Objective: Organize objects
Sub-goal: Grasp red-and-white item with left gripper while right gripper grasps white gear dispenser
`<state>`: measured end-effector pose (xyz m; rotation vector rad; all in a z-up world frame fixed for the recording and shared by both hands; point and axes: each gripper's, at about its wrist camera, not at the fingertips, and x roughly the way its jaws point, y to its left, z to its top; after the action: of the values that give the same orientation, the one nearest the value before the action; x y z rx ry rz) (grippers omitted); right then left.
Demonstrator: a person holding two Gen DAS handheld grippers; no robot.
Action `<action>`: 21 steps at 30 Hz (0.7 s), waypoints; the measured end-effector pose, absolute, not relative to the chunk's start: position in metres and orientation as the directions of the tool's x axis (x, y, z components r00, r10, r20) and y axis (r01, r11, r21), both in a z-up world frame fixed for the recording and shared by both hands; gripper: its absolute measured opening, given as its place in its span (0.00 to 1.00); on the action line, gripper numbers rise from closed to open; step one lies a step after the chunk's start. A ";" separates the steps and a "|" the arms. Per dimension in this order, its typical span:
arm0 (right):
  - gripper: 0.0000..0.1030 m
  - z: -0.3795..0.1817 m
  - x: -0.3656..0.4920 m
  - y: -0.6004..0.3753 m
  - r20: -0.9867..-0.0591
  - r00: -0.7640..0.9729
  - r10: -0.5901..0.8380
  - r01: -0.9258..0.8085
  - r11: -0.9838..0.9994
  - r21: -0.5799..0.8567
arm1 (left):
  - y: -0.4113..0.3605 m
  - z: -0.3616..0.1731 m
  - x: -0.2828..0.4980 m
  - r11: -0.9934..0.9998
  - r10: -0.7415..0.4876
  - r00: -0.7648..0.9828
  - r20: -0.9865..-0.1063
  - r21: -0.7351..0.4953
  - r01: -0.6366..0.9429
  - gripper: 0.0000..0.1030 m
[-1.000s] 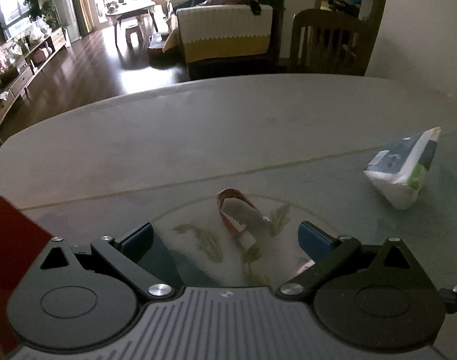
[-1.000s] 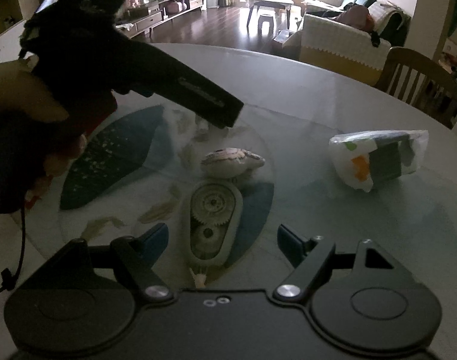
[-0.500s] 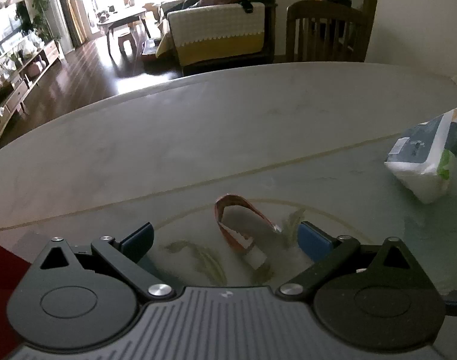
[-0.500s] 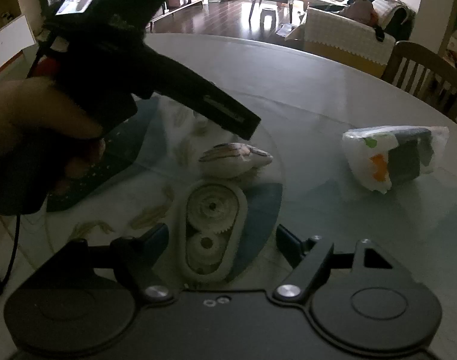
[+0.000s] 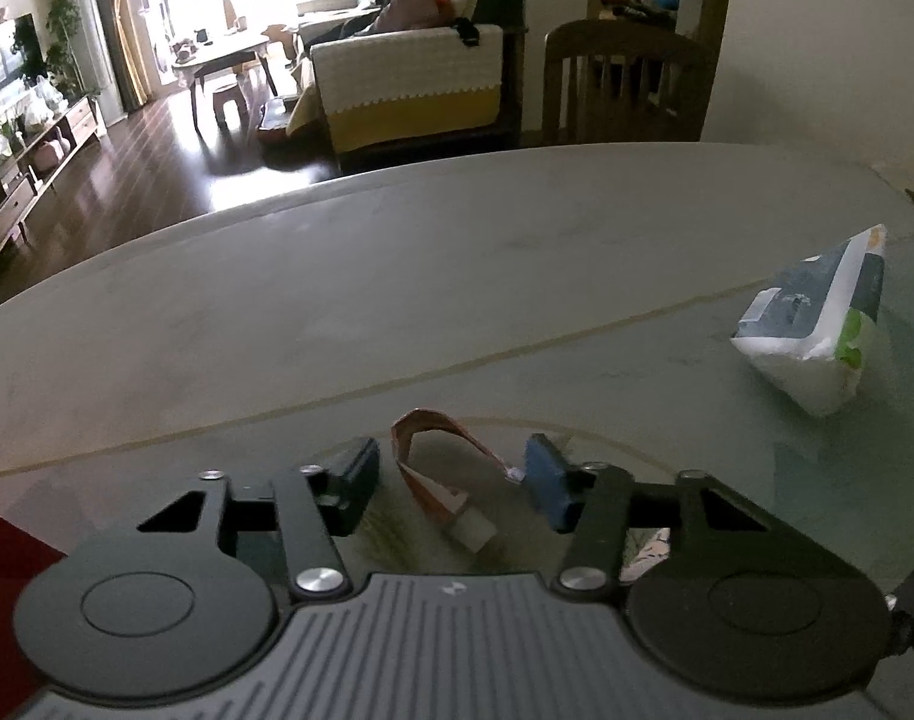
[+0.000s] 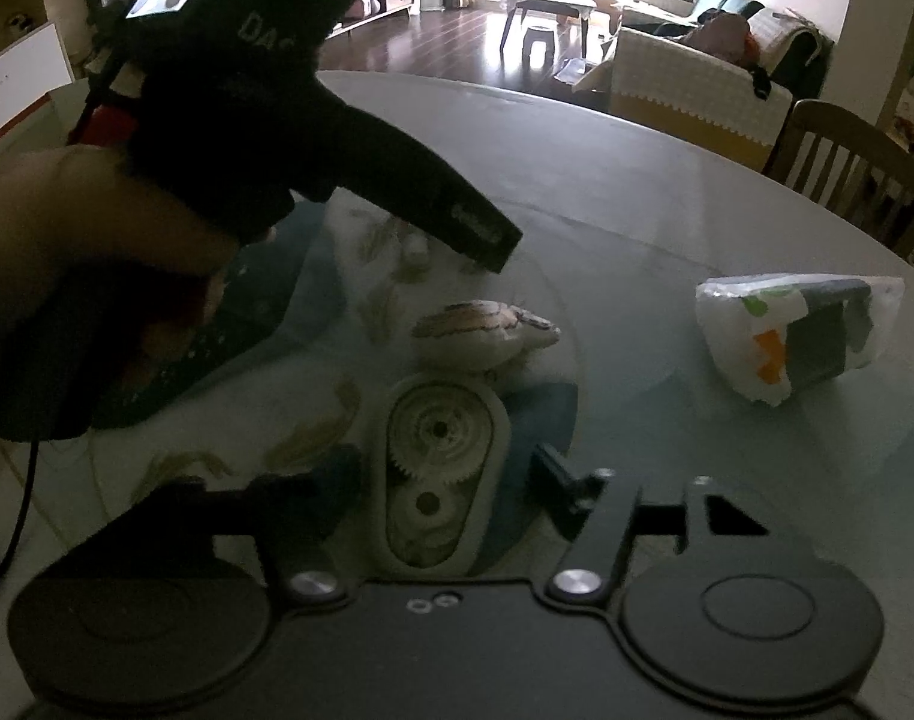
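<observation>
A folded red-orange paper strip (image 5: 424, 450) with a white end lies on the glass between the fingers of my left gripper (image 5: 451, 474). The jaws are open but narrow; the right pad touches the strip's tip. In the right wrist view a white correction-tape dispenser (image 6: 439, 468) with visible gears lies between the fingers of my right gripper (image 6: 445, 474), which is open and close around it. Just beyond it rests a striped seashell (image 6: 487, 333). A white tissue pack (image 5: 817, 336) (image 6: 799, 336) lies to the right.
Everything sits on a glass turntable (image 6: 667, 312) on a round pale table (image 5: 397, 252). A person's hand (image 6: 97, 252) holds the dark left tool over the turntable's left half. A wooden chair (image 5: 625, 90) and a sofa (image 5: 409, 90) stand beyond the far edge.
Both grippers' jaws have narrowed around what lies between them. The left gripper has moved forward over the red strip; the right has come nearer to the dispenser.
</observation>
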<state>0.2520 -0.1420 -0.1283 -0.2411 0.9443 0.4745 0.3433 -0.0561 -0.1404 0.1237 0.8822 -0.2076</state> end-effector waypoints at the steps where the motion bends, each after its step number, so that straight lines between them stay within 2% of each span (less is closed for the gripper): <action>1: 0.49 -0.128 0.252 -0.142 -0.821 0.495 0.284 -0.489 0.872 0.006 | -0.056 -0.139 0.343 0.973 -0.133 0.614 -0.778 0.016 0.231 0.42; 12: 0.48 -0.125 0.236 -0.151 -0.827 0.484 0.286 -0.481 0.876 0.022 | -0.053 -0.130 0.325 0.976 -0.143 0.575 -0.805 -0.019 0.216 0.41; 16: 0.48 -0.121 0.227 -0.161 -0.832 0.472 0.293 -0.467 0.883 0.046 | -0.051 -0.126 0.309 0.976 -0.158 0.565 -0.810 -0.040 0.215 0.32; 21: 0.48 -0.115 0.213 -0.174 -0.832 0.468 0.297 -0.456 0.888 0.061 | -0.049 -0.125 0.284 0.973 -0.180 0.549 -0.816 -0.066 0.220 0.31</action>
<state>0.2127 -0.1736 -0.1154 -0.1792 0.9804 0.4649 0.2842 -0.0491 -0.1249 0.0457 0.9611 -0.2372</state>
